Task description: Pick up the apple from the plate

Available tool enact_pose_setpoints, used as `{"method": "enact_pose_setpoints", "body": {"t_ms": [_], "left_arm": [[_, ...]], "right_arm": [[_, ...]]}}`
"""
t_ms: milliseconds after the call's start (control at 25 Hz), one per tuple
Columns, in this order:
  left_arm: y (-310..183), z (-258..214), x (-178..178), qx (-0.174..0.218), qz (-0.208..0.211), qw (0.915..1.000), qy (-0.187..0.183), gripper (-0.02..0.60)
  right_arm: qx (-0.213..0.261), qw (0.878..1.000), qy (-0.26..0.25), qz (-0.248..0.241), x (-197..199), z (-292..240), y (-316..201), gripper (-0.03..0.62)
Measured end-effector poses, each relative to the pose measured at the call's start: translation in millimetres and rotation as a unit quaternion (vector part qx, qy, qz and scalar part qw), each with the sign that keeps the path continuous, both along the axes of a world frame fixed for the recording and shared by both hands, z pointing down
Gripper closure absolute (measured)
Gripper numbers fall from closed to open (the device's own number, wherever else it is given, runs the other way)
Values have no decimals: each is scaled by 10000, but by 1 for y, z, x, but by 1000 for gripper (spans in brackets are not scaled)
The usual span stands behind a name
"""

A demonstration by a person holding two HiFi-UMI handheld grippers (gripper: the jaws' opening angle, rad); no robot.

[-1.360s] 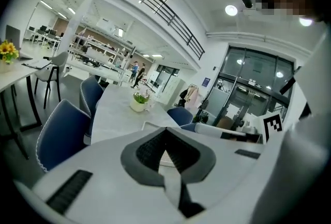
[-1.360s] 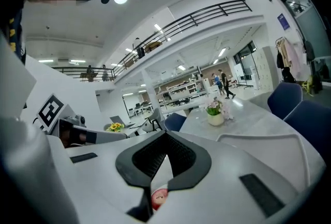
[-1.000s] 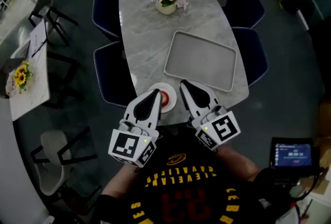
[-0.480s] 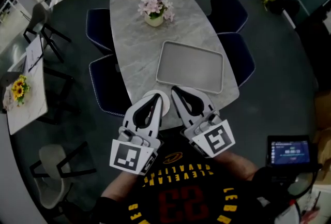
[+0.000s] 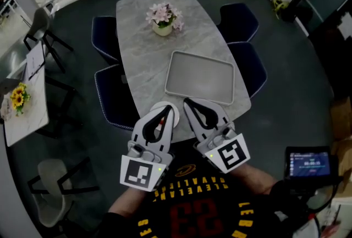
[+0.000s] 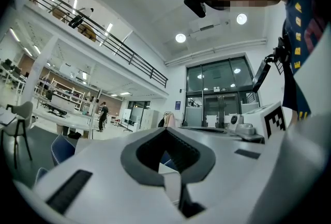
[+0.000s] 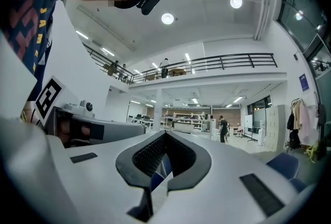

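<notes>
Left hand-held gripper [image 5: 165, 116], jaws pressed together and empty, is hovering over the round white plate [image 5: 156, 106] at the grey marble table's [image 5: 143, 55] near edge, and I cannot make out the apple beneath it. Right hand-held gripper [image 5: 192, 106], likewise closed, is hanging just beside the grey rectangular tray [image 5: 199, 77].

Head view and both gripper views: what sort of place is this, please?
Probably a large open workplace or lab hall, with a dining corner set up inside. A railed mezzanine runs overhead, workbenches stand far back, tall glass doors close one end, and a marble-look table carries a flower pot.

Open lab hall: mezzanine railing [image 7: 227, 60], workbenches [image 7: 181, 125], glass doors [image 6: 217, 96].
</notes>
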State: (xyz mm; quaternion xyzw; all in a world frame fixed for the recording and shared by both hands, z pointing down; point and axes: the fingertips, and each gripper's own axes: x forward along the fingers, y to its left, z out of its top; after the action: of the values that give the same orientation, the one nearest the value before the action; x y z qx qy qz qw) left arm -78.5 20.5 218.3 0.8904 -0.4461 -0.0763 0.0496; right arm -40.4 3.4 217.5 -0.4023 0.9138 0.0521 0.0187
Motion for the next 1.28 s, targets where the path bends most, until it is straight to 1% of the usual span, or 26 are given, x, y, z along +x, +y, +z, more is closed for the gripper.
{"method": "enact_pose_setpoints", "body": {"t_ms": [360,520,880,1080,1280], "left_arm": [[5,7,-3,-131,-63,9998,134,581],[4,5,-5,-213,-111,9993,275,581],[6,10,1,-304,-28,9994,190,581],[4,12,5,-356,32,9992,184,581],[4,13,9,-394,105,9990,154,581]], "right_arm": [[-67,9998,141,-132,-4,6,5,588],[-80,9998,114,-156,-5,6,8,588],[-252,9996,43,-145,-3,17,12,588],[-319,9993,150,-100,1,21,13,588],[-368,9992,105,-86,1,21,15,588]]}}
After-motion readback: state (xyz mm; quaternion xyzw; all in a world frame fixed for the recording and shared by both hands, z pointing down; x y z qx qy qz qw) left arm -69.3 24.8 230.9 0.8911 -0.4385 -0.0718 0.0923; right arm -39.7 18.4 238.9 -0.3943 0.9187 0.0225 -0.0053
